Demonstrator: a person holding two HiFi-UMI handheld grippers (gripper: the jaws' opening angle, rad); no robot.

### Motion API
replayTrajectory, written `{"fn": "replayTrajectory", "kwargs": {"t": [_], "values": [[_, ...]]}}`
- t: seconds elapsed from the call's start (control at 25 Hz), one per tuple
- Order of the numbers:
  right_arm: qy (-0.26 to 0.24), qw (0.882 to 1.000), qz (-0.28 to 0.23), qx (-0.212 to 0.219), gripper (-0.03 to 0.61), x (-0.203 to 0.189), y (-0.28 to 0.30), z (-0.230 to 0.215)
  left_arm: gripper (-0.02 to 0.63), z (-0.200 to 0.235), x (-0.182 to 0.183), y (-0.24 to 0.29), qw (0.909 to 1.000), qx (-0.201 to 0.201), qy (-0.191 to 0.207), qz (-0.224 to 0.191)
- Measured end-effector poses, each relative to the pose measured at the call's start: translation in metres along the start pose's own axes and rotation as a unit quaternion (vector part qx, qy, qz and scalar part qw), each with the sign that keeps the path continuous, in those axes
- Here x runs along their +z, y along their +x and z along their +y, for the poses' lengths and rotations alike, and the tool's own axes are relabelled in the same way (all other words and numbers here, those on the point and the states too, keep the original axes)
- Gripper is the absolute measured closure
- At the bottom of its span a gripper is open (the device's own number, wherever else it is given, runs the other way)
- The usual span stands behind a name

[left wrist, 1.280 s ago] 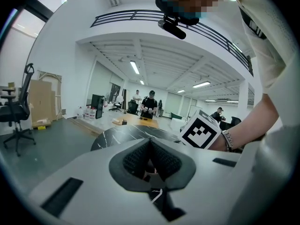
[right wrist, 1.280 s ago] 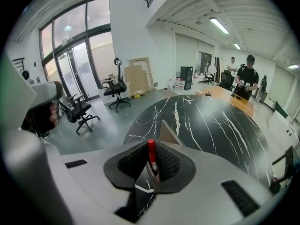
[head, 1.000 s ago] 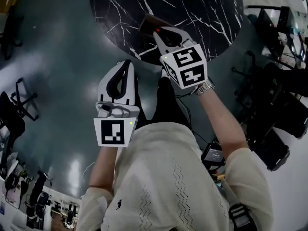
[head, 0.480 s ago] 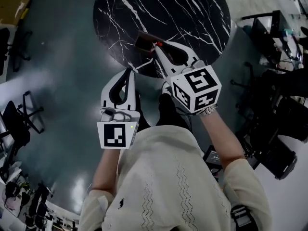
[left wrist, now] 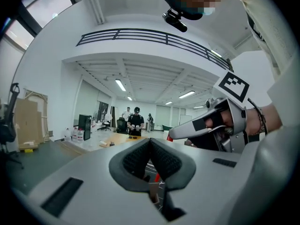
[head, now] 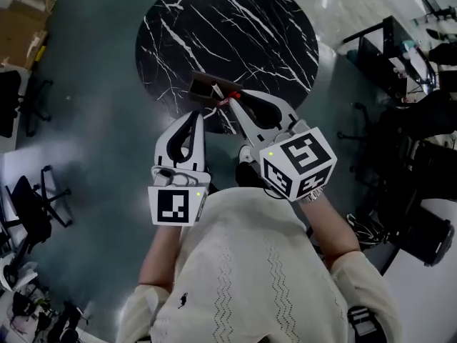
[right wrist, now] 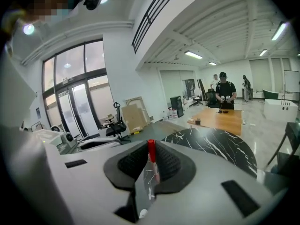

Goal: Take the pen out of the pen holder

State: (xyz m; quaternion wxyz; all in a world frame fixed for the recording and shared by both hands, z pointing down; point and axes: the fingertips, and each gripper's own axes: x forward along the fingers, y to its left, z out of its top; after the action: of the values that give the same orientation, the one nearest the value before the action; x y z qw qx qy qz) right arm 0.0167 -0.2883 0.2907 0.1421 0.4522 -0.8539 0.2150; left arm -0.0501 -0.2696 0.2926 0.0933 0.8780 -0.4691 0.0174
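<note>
1. Right gripper (right wrist: 151, 163): the 2 fingers (right wrist: 132, 161) are clenched on the pen (right wrist: 151, 150). The pen stands between the dark ribbed pads. Its red end projects just above the pad tips, and its clear barrel runs down through the gap towards the camera.

2. Left gripper (left wrist: 150, 146): the 2 fingers (left wrist: 135, 159) are pressed together tip to tip. Nothing is gripped between the pads.

3. Pen position, head view: the red end of the pen (head: 231, 98) shows at the tips of the right gripper (head: 234, 103). It lies just beside the pen holder (head: 203, 87), on that holder's right. Whether the lower end of the pen has cleared the holder cannot be told from this view.

4. Pen holder: a small brown open-topped box. It stands on the near edge of the desk (head: 264, 34), which is a round black top with white veining.

5. Left gripper (head: 194, 117), head view: it is held to the left of the right gripper, apart from it. Its tips point at the near rim of the desk, short of the pen holder.

6. Each gripper carries 1 cube with square markers at its rear, close to the person's body.

7. Surroundings: a grey glossy floor (head: 86, 120) surrounds the desk. An office chair (head: 32, 206) stands well apart at the left.
</note>
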Motion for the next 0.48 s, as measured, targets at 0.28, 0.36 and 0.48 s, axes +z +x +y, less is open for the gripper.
{"fn": "replayTrajectory", "kwargs": {"t": [0.28,0.36,0.48], "values": [[-0.042,0.999,-0.004,0.021,0.518,0.013,-0.028,0.008,0.603,-0.016,0.031,-0.007,0.9995,-0.012,0.028,-0.013],[-0.045,0.999,-0.007,0.024,0.518,0.016,-0.036,0.010,0.603,-0.021,0.038,-0.008,0.9994,-0.008,0.024,-0.024],[-0.034,0.999,-0.018,0.026,0.520,0.020,-0.042,0.013,0.603,-0.023,0.041,-0.010,0.9992,-0.006,0.035,-0.020]]}}
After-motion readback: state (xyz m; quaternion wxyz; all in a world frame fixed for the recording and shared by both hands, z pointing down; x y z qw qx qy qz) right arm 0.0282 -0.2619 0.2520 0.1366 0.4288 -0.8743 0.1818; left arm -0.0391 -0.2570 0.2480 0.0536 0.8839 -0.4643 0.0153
